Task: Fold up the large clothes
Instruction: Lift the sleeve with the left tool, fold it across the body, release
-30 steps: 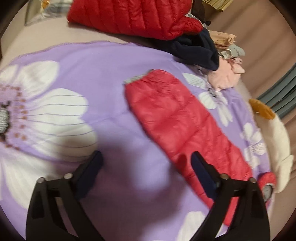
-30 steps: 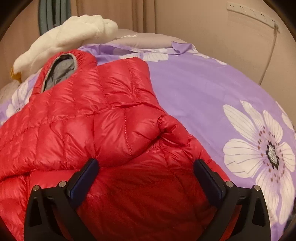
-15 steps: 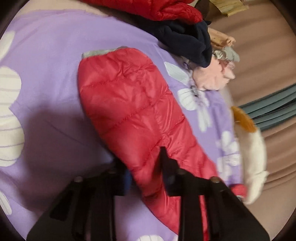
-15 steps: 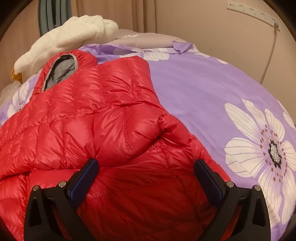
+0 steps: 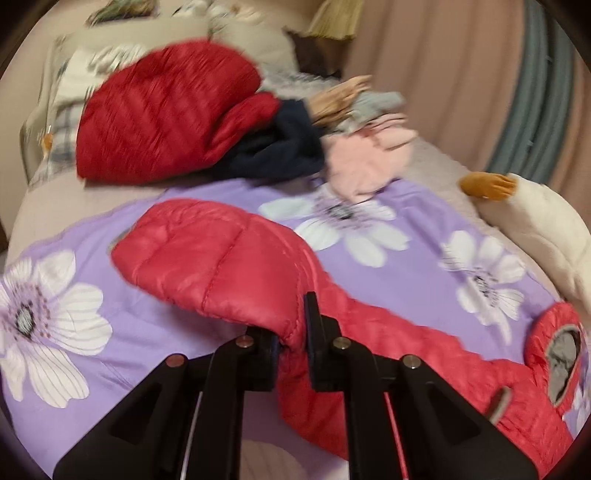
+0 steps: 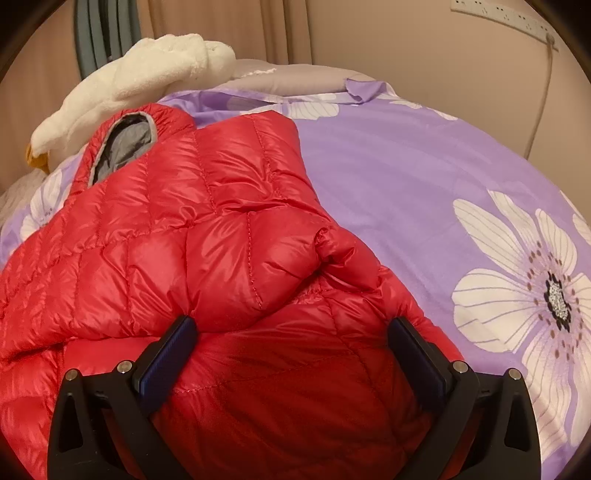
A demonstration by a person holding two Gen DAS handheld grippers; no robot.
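Note:
A red quilted down jacket [image 6: 229, 229] lies on a purple flowered bedsheet [image 6: 406, 177]. In the left wrist view its sleeve [image 5: 229, 258] stretches across the sheet, and my left gripper [image 5: 293, 332] is shut on the sleeve's edge and holds it raised. The jacket's grey-lined collar [image 5: 561, 354] shows at the right. In the right wrist view my right gripper [image 6: 291, 339] is open over the jacket's body, its fingers [image 6: 166, 354] on either side of a puffed fold, with the collar [image 6: 122, 147] at the far left.
A second red jacket [image 5: 162, 118], a navy garment [image 5: 280, 147] and pink and grey clothes [image 5: 369, 155] are piled at the bed's far end. A white plush toy [image 6: 147, 81] lies beside the jacket. A curtain [image 5: 461, 74] and a wall with a power strip [image 6: 498, 14] border the bed.
My left gripper went from open above the sheet to shut on the sleeve's edge, then lifted and swung it. My right gripper has stayed open and still.

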